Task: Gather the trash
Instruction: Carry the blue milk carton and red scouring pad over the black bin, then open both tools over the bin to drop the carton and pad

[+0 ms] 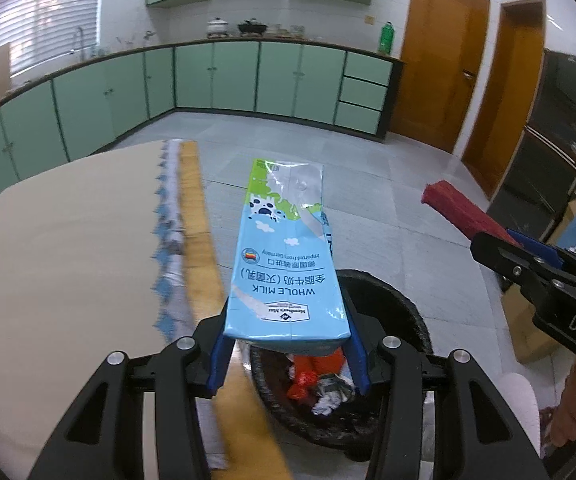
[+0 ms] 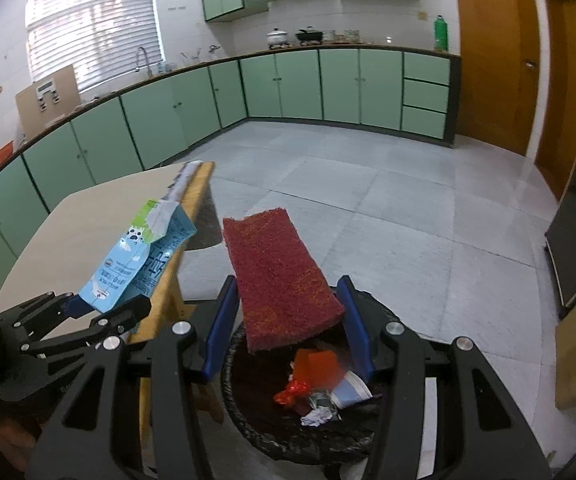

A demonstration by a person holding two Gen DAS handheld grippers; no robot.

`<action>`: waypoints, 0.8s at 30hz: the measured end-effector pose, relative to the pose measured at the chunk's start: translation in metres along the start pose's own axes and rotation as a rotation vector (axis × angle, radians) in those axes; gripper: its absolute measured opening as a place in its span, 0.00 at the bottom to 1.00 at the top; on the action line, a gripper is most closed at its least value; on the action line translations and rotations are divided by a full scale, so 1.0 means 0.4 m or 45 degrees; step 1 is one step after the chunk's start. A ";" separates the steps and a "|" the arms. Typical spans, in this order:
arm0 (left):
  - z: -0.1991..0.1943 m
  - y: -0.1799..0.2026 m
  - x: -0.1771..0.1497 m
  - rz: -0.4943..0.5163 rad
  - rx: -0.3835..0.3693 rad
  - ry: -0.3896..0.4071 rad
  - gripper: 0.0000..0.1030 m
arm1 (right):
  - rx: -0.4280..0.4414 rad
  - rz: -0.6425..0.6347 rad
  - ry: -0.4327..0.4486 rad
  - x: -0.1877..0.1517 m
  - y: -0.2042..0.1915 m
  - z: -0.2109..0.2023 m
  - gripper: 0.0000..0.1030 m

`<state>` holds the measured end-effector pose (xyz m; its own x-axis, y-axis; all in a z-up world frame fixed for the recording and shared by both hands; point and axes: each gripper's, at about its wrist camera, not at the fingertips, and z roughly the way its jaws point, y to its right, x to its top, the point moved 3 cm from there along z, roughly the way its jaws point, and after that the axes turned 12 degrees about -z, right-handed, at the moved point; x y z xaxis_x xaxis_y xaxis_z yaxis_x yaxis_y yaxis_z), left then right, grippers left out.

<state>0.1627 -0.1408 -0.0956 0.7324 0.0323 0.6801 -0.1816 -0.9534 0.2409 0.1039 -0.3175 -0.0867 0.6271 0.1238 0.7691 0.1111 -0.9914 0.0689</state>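
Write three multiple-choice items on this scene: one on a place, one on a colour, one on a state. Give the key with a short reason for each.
1. Where is the trash bin?
A. on the table
B. on the floor beside the table, below both grippers
C. on the kitchen counter

2. What colour is the scouring pad in the right gripper?
A. dark red
B. yellow
C. white

3. What is the state of the left gripper?
A. open and empty
B. shut on the milk carton
C. shut on a paper cup

Key:
1 B: the right wrist view shows the black bin on the tiled floor next to the table, under the fingers.
2 A: the pad between the blue fingers is dark red.
3 B: the blue fingers clamp the carton's base, printed WHOLE MILK.
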 end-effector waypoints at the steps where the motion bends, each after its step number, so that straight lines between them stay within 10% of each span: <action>1: 0.006 0.010 -0.006 0.005 -0.007 -0.005 0.46 | -0.009 0.005 -0.002 -0.006 0.007 0.000 0.47; 24: 0.186 0.134 -0.043 0.073 -0.088 -0.134 0.46 | -0.039 0.110 -0.152 -0.144 0.138 0.132 0.47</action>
<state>0.1893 -0.2147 -0.1459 0.7837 -0.0565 0.6185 -0.2672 -0.9296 0.2538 0.1145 -0.3769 -0.1606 0.7206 0.0400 0.6922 0.0299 -0.9992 0.0265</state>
